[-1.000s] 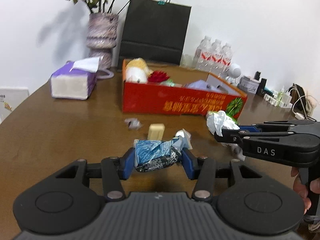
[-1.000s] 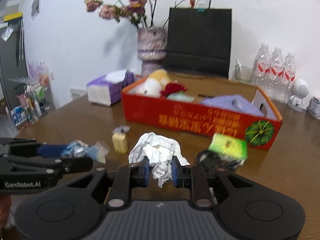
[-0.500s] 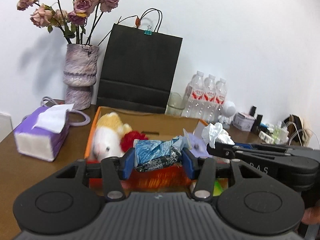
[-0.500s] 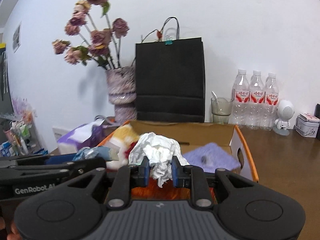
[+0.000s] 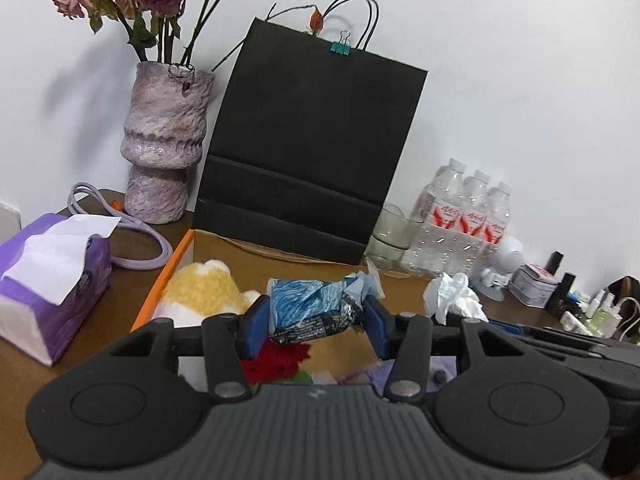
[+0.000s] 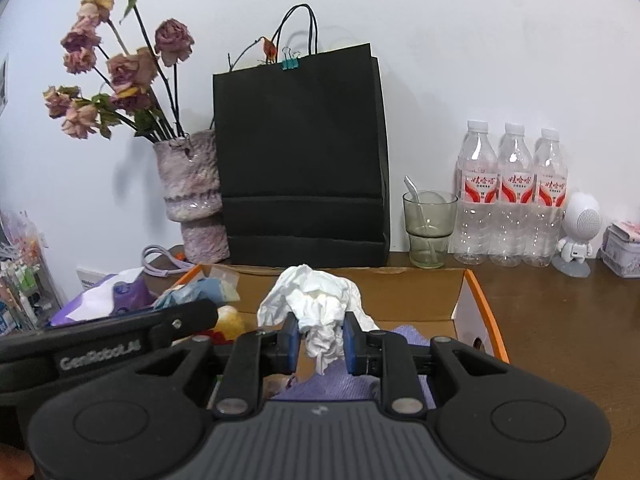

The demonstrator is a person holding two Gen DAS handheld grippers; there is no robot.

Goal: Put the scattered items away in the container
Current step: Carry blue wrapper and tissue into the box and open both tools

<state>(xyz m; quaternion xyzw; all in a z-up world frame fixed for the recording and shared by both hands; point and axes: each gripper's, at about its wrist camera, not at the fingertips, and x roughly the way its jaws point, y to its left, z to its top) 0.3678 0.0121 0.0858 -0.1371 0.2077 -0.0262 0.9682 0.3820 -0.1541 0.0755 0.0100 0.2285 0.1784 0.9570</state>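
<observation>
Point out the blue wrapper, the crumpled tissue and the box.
blue wrapper (image 5: 316, 308), left wrist view, middle of the crinkled foil.
crumpled tissue (image 6: 320, 300), right wrist view, upper bulge.
box (image 6: 486, 312), right wrist view, orange right rim.

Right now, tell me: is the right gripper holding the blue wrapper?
No. In the right wrist view the right gripper is shut on a crumpled white tissue; the blue wrapper sits in the left gripper.
</observation>
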